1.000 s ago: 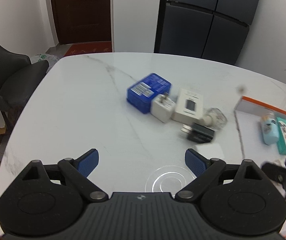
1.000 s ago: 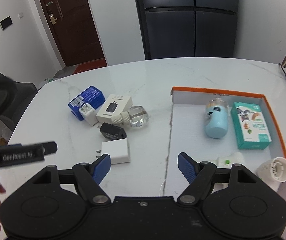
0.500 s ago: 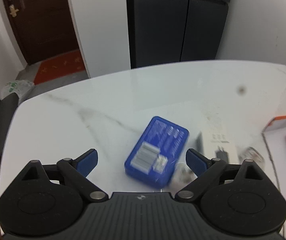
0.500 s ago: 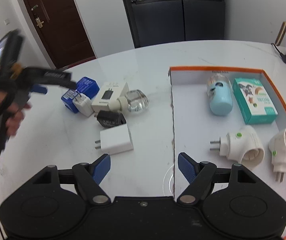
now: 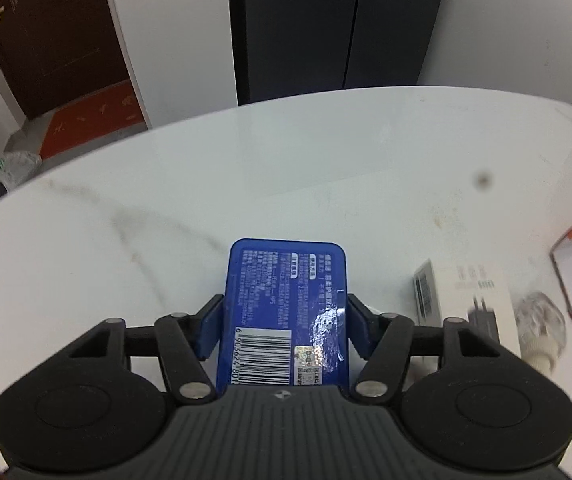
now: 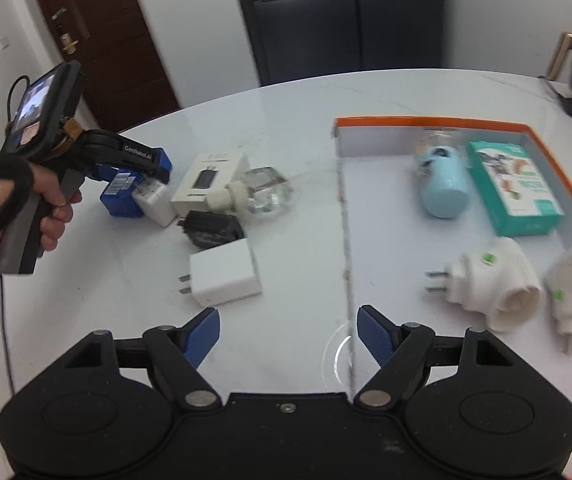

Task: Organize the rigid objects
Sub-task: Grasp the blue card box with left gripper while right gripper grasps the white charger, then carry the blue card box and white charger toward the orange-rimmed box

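My left gripper (image 5: 284,326) is shut on a blue box (image 5: 286,304) with a barcode, its pads pressed on both long sides; the box rests on the white marble table. In the right wrist view the left gripper (image 6: 142,164) grips the blue box (image 6: 120,196) at the table's left. My right gripper (image 6: 288,334) is open and empty above the table, at the left edge of the orange-rimmed tray (image 6: 426,122). A white charger (image 6: 224,278) lies just ahead of its left finger.
Beside the blue box lie a small white plug (image 6: 156,200), a white charger box (image 6: 208,178), a clear bottle (image 6: 262,192) and a black adapter (image 6: 210,228). The tray holds a pale blue bottle (image 6: 444,186), a green box (image 6: 516,188) and two white plug adapters (image 6: 494,282).
My left gripper moved forward to the blue box and closed on its sides. My right gripper drew back a little and stayed open.
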